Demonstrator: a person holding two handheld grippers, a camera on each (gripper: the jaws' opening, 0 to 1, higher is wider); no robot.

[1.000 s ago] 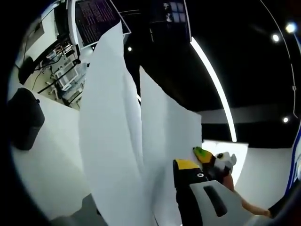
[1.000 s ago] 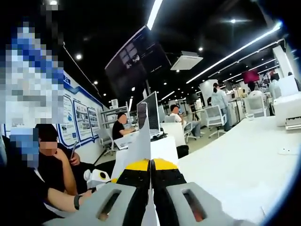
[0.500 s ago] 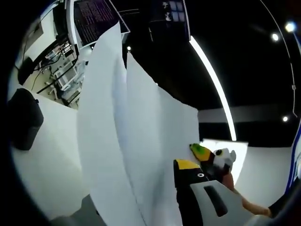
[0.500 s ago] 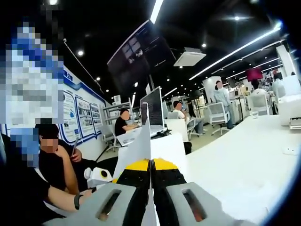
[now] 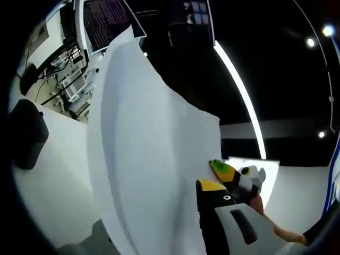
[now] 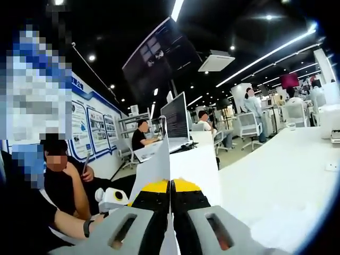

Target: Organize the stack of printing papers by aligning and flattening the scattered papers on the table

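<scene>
A stack of white printing papers (image 5: 149,149) stands upright off the table, bowed and broad in the left gripper view. My left gripper (image 5: 197,187) is shut on its lower edge; one black, yellow-tipped finger (image 5: 211,197) shows and the paper hides the other. The right gripper (image 5: 234,178) holds the same edge just beyond. In the right gripper view the papers (image 6: 162,159) appear edge-on, rising from between the jaws of my right gripper (image 6: 170,186), which is shut on them. The left gripper (image 6: 112,199) sits low to the left.
A long white table (image 6: 276,186) runs off to the right. A black object (image 5: 29,133) rests on the table (image 5: 53,191). A monitor (image 6: 175,117) stands behind the papers, with people seated at desks. A seated person (image 6: 58,175) is close on the left.
Two sheets that stood fanned apart in the left gripper view have closed together into one flush stack. Both grippers keep their hold; the right gripper view has shifted only slightly.
</scene>
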